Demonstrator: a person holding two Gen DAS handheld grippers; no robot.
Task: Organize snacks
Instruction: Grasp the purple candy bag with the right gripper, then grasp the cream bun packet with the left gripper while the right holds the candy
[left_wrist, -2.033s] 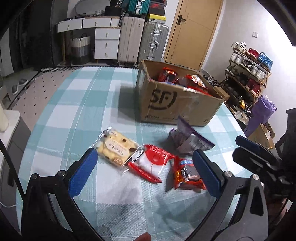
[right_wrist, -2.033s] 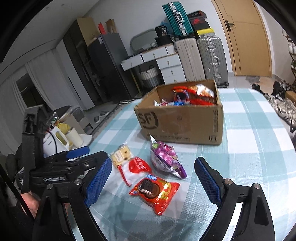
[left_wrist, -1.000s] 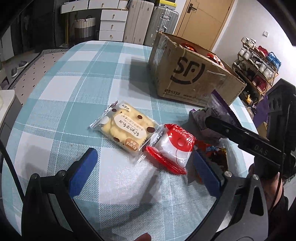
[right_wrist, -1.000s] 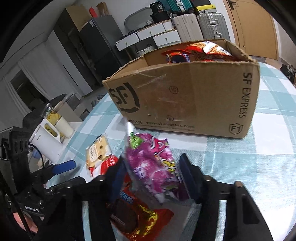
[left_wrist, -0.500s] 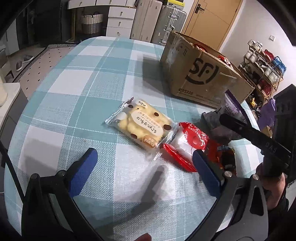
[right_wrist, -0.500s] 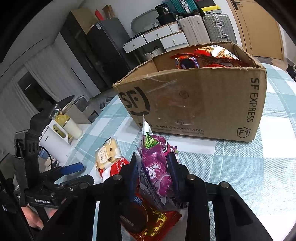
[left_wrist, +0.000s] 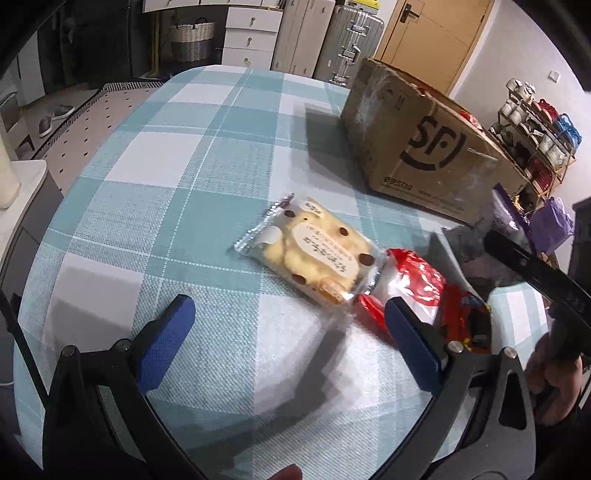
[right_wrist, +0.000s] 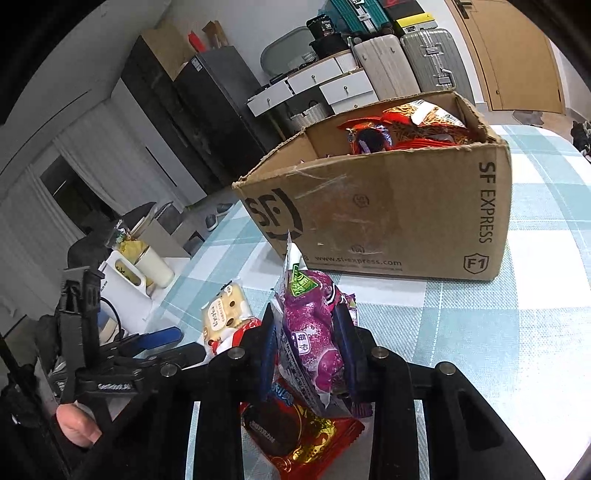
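My right gripper (right_wrist: 306, 332) is shut on a purple snack bag (right_wrist: 308, 332) and holds it upright above the table, in front of the SF cardboard box (right_wrist: 388, 218) that holds several snacks. My left gripper (left_wrist: 288, 332) is open and empty, low over the checked tablecloth, just in front of a yellow cookie pack (left_wrist: 314, 254). A red-and-white pack (left_wrist: 410, 291) and a red chocolate-pie pack (left_wrist: 465, 321) lie to its right. The red pack (right_wrist: 295, 435) lies under my right gripper. The purple bag (left_wrist: 506, 218) also shows at the right of the left wrist view.
The box (left_wrist: 424, 144) stands at the far right of the table. The table's left edge (left_wrist: 55, 206) drops to the floor. A shoe rack (left_wrist: 535, 140) stands past the box. A white holder with cups (right_wrist: 136, 273) sits beyond the table's left side.
My right gripper closed on the purple bag and lifted it off the table. My left gripper drifted left and nearer to the cookie pack, still open.
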